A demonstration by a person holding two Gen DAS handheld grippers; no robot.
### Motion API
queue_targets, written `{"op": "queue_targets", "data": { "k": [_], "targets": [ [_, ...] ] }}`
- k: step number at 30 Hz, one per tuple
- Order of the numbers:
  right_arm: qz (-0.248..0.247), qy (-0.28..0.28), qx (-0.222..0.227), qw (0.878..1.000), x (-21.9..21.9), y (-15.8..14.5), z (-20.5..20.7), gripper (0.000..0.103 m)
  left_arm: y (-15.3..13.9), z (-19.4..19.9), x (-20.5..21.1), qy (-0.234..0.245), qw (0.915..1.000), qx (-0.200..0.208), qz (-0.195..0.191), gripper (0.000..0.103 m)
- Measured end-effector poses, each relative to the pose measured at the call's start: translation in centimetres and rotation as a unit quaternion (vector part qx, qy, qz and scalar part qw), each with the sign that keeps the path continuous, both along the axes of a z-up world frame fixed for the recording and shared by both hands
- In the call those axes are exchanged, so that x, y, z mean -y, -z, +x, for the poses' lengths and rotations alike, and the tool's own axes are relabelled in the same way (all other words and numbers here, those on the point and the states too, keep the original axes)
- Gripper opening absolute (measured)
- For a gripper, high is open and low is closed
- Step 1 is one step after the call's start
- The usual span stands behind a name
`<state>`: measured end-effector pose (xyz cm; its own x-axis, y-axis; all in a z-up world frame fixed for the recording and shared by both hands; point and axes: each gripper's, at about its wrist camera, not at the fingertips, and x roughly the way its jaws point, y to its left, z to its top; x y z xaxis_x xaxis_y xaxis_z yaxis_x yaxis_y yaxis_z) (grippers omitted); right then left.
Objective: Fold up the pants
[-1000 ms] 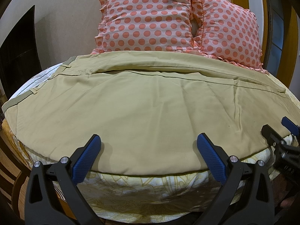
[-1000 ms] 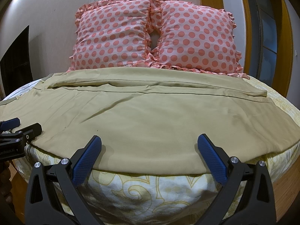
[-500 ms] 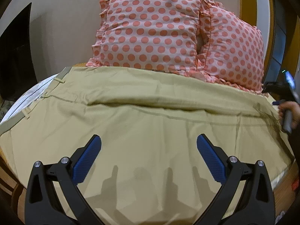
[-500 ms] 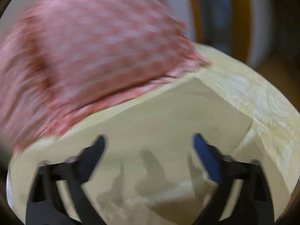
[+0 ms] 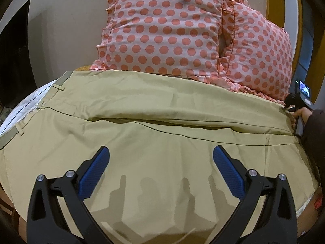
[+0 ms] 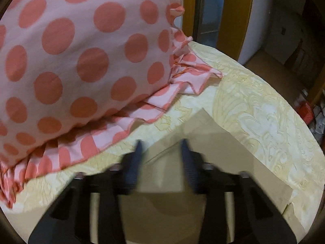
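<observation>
Khaki pants (image 5: 154,142) lie flat across the bed, waistband at the left, legs running right. My left gripper (image 5: 160,158) is open and empty, low over the near leg's middle. My right gripper (image 6: 161,148) hovers over the far leg's hem corner (image 6: 203,122); its jaws are partly closed, with a gap between them, and the fingers are blurred. The right gripper also shows in the left wrist view (image 5: 298,109) at the far right, held by a hand at the leg ends.
Two pink polka-dot pillows (image 5: 162,30) (image 6: 71,50) stand against the wall just behind the pants. The yellow patterned bedsheet (image 6: 254,111) shows past the hem. A wooden door frame (image 6: 233,10) stands beyond the bed's right side.
My left gripper moved forward over the pants. My right gripper swung far right to the far leg's hem and its jaws narrowed.
</observation>
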<state>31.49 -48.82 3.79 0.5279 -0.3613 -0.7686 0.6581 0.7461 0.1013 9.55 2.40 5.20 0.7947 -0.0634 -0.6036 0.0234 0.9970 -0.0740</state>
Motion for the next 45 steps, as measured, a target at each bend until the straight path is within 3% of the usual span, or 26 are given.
{"op": "queue_targets", "data": {
  "k": [3, 6, 10, 13, 16, 20, 22, 25, 27, 29, 31, 34, 36, 38, 40, 43, 45],
  "targets": [
    [0.082, -0.016, 0.069, 0.994, 2.3, 0.3, -3.4, 0.007, -0.4, -0.6, -0.5, 0.000, 1.0000, 0.008, -0.006, 0.101],
    [0.104, -0.041, 0.144, 0.983, 1.7, -1.4, -8.5, 0.006, -0.9, -1.1, -1.4, -0.007, 0.9998, 0.014, -0.011, 0.101],
    [0.159, -0.075, 0.258, 0.950, 0.2, -2.9, -20.7, 0.006, -2.0, -1.6, -2.9, -0.022, 0.9992, 0.031, -0.010, 0.101],
    [0.197, -0.050, 0.266, 0.942, -1.4, -1.1, -28.6, 0.006, -2.9, -1.5, -4.2, -0.031, 0.9985, 0.043, -0.017, 0.101],
    [0.232, -0.012, 0.249, 0.940, -0.7, 1.6, -32.0, 0.003, -3.8, -0.3, -5.4, -0.031, 0.9977, 0.049, -0.034, 0.101],
    [0.307, -0.011, 0.232, 0.923, 0.0, 3.1, -32.6, 0.006, -4.3, 1.1, -6.7, -0.045, 0.9969, 0.036, -0.054, 0.101],
    [0.316, -0.035, 0.231, 0.920, -1.1, 2.7, -32.5, 0.012, -4.5, 1.3, -7.0, -0.056, 0.9967, 0.034, -0.048, 0.101],
    [0.329, -0.069, 0.204, 0.919, -2.8, 2.7, -30.4, 0.040, -4.3, 1.4, -6.8, -0.065, 0.9969, 0.030, -0.033, 0.101],
    [0.320, -0.064, 0.183, 0.927, -3.4, 2.5, -29.6, 0.044, -4.0, 1.8, -6.7, -0.064, 0.9974, 0.021, -0.026, 0.101],
    [0.340, -0.042, 0.184, 0.921, -2.9, 2.6, -28.8, 0.044, -3.7, 2.2, -6.5, -0.062, 0.9978, 0.016, -0.019, 0.101],
    [0.354, -0.016, 0.196, 0.914, -2.1, 2.8, -28.3, 0.043, -3.5, 2.9, -6.4, -0.059, 0.9980, 0.011, -0.016, 0.101],
    [0.335, -0.001, 0.205, 0.920, -1.7, 2.7, -27.3, 0.041, -3.6, 4.0, -6.6, -0.053, 0.9983, 0.009, -0.022, 0.101],
    [0.326, -0.014, 0.228, 0.917, -1.3, 3.0, -26.7, 0.002, -3.9, 5.1, -7.0, -0.047, 0.9984, 0.009, -0.029, 0.101],
    [0.328, -0.028, 0.298, 0.896, -0.5, 2.7, -28.2, 0.002, -4.1, 6.1, -7.4, -0.037, 0.9985, 0.006, -0.041, 0.101],
    [0.291, -0.035, 0.340, 0.894, -0.4, 1.2, -30.3, 0.001, -4.3, 7.8, -8.1, -0.028, 0.9973, -0.007, -0.067, 0.101],
    [0.272, -0.047, 0.354, 0.894, -0.2, 0.1, -31.6, 0.001, -4.0, 11.0, -9.1, -0.026, 0.9918, -0.043, -0.118, 0.100],
    [0.269, -0.053, 0.360, 0.892, 0.0, -0.4, -31.9, 0.001, -3.3, 13.5, -9.4, -0.040, 0.9872, -0.073, -0.136, 0.092]
  ]
}}
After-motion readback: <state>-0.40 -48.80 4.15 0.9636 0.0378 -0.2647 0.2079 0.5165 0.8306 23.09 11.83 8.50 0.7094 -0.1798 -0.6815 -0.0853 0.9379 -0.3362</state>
